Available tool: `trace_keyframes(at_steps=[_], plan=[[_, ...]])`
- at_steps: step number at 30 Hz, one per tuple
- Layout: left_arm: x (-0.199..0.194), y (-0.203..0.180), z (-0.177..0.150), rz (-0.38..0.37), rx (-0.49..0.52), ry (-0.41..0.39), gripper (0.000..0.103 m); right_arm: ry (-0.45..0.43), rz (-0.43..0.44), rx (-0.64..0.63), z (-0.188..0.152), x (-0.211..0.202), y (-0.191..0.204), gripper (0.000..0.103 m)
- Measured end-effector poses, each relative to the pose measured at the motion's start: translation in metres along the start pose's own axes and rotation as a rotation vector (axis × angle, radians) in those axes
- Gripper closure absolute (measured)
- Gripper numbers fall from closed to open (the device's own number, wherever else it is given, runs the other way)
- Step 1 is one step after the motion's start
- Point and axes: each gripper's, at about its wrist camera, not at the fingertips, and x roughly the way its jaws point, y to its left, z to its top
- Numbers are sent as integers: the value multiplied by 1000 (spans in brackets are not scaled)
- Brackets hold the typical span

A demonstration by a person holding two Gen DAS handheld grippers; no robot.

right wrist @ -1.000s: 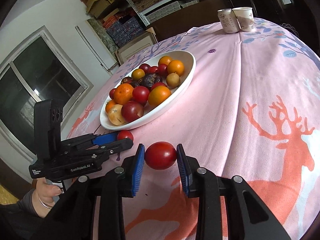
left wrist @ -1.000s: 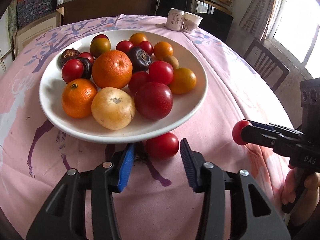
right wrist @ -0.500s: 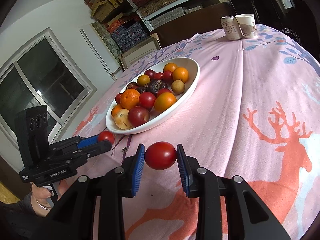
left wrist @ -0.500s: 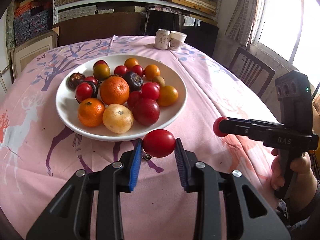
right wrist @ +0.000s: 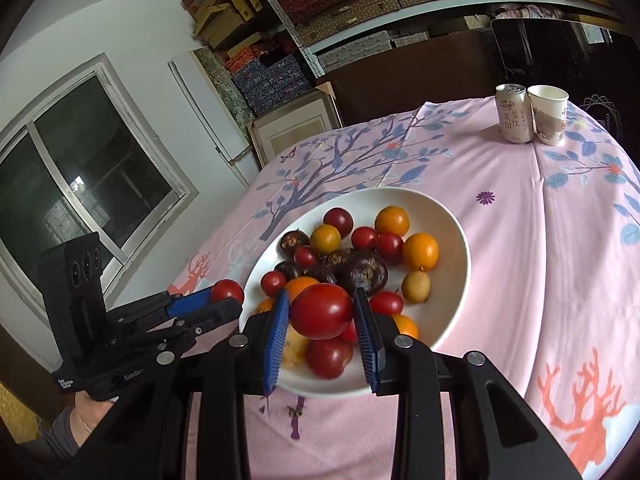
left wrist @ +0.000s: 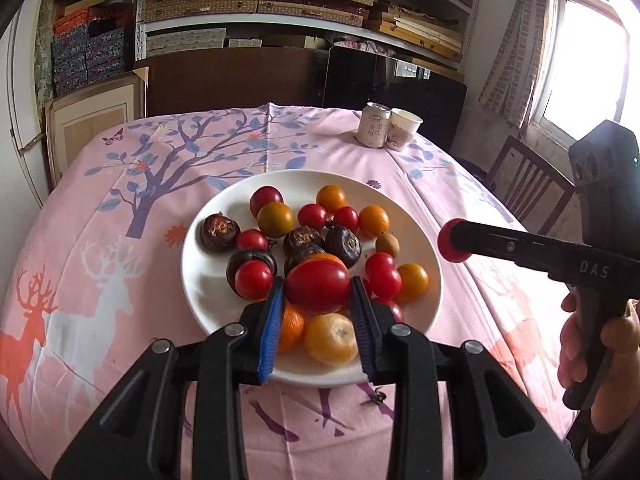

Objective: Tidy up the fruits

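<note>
Shelves of boxes (left wrist: 304, 4) line the wall behind a round table (left wrist: 120, 280) under a pink cloth printed with deer and trees. At its middle a white plate (left wrist: 208, 280) carries a heap of fruit: red tomatoes, oranges and dark, wrinkled pieces. Left tongs (left wrist: 318, 300) are clamped on a red tomato (left wrist: 318, 286), held in the air above the plate's near side; their jaws have just closed on it. Right tongs (right wrist: 322, 316) grip a second tomato (right wrist: 320, 311), likewise raised over the near edge of the plate. Seen from the left wrist view, the right tongs reach in from the side with that tomato at their tip, a hand (left wrist: 596, 340) wrapped round the grip. From the right wrist view, the left tongs sit just beside the plate's rim, a hand and grey sleeve (right wrist: 64, 436) below them. A can (right wrist: 514, 114) and a paper cup (right wrist: 549, 114) stand touching at the table's far edge, well apart from the plate.
</note>
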Motion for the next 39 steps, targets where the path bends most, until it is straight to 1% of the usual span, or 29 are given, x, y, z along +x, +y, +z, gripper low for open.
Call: trace_keyframes(at_steps=[2,4,5,6,7,8,9,10,12,13,14,15,17,19,20,22,24,26,29,31,33,35,37,39], plan=[[12,3,11,15,-2,6,71,4,-27,10,13,13,0,70],[30,6,19,27,-4,34,71,15,-57,19,23,28,-2,70],[39,7,21,37,-1,51,71,28,-70,26,25,37,-4,69],[47,8,22,48,-2,63,69,41,-84,38,27,45,-8,66],[52,10,22,50,-6,74,56,52,-86,53,28,52,-11,60],[53,12,22,57,-16,76,49,54,-93,67,27,55,-14,52],[49,13,20,61,-29,64,36,47,-97,78,25,54,-16,48],[42,14,17,56,-39,47,21,40,-90,88,22,50,-17,46],[26,14,8,67,-38,18,10,36,-94,79,13,40,-13,42],[17,14,2,74,-36,12,8,33,-110,69,7,31,-10,39],[10,14,-5,76,-37,14,6,27,-119,62,0,23,-8,29],[3,14,-13,78,-44,22,5,22,-122,58,-7,14,-5,16],[-7,17,-34,64,-86,61,5,21,-134,54,-25,-5,0,4],[-14,18,-56,51,-126,111,5,20,-128,42,-47,-22,8,4],[-20,18,-65,48,-142,116,5,21,-126,35,-58,-30,12,4],[-33,15,-80,69,-163,110,5,15,-147,15,-78,-42,20,4],[-49,9,-89,95,-171,102,5,10,-191,-7,-92,-53,28,4],[-65,1,-93,94,-164,94,5,10,-204,-23,-104,-64,38,4],[-98,-15,-100,82,-143,41,5,-7,-223,-51,-115,-83,52,4],[-123,-26,-104,100,-125,-7,5,-37,-247,-70,-122,-100,63,4],[-147,-36,-109,134,-107,-49,5,-59,-246,-79,-127,-116,72,4],[-166,-43,-112,144,-100,-69,5,-79,-246,-93,-133,-133,80,4],[-183,-48,-114,152,-96,-85,5,-99,-263,-105,-140,-148,86,4],[-203,-53,-118,178,-89,-138,5,-118,-274,-118,-145,-160,92,4]])
